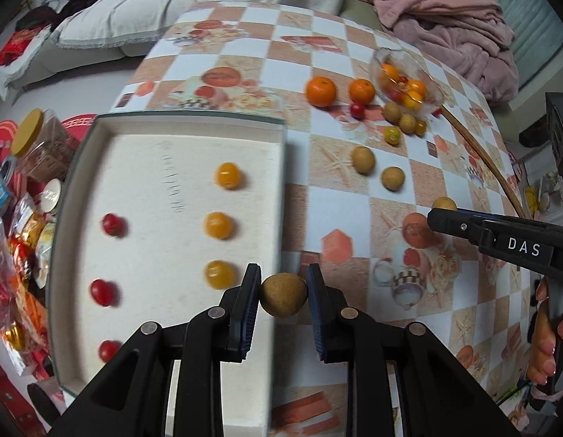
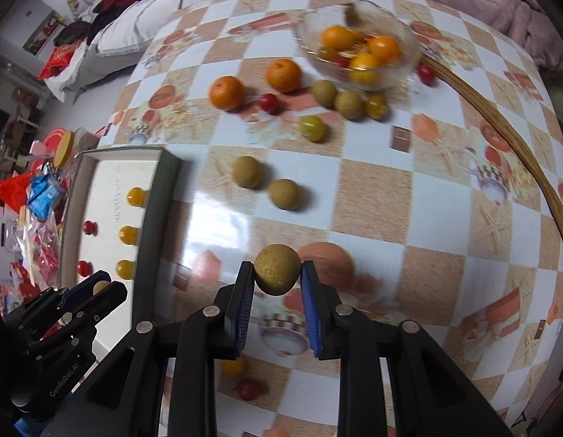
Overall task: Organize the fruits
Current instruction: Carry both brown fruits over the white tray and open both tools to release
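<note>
Left wrist view: the white tray at 9 o'clock holds three yellow tomatoes and three red ones; the left gripper grasps a longan at the tray's right edge. Right wrist view: the glass bowl at 12 o'clock holds blurred oranges and tomatoes; the right gripper clamps another longan above the tablecloth.

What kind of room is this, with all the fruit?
Probably a home living room. A sofa under a white cover and a pink blanket sit behind a table with a checked, fruit-print cloth, and snack packets are piled beside it.
</note>
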A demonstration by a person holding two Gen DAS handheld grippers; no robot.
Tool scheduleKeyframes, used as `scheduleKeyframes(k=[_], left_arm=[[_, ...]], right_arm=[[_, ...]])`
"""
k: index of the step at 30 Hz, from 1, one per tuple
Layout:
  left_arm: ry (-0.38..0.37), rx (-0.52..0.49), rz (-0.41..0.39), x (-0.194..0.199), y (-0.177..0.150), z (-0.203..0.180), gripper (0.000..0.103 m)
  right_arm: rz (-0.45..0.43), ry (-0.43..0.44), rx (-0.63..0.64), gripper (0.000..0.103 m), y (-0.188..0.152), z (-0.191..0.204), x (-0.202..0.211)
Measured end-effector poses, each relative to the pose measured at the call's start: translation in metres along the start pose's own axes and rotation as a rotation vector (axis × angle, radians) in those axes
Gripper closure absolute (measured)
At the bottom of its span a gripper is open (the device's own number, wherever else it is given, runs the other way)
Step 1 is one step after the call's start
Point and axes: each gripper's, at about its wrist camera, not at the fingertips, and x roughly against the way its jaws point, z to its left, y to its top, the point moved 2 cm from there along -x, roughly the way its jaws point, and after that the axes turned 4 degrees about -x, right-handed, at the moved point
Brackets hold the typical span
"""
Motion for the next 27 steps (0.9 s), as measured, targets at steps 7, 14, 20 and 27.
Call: scheduleKeyframes(k=[7,14,20,27], left_arm=[[0.049,0.084,-0.027,0.011,-0.008,0.056,0.076],[0.083,0.136,-0.021,-0.001,-0.012,0.09,0.076],[0.097,0.123,-0.006,-0.016,-0.013,0.097,0.076],[0.104,0.134,0.01,-0.026,-0.014,0.105,0.076]], right_arm=[[0.004,0.04,0.096,0.075,0.011,0.066,-0.008],[0.032,0.081,0.167,0.075,0.023,0.126,-0.032],[0.055,0.077,0.215,0.075,0.036,0.16,-0.058],[0.057,0.049,0.253,0.075,0.056,0.184,-0.079]])
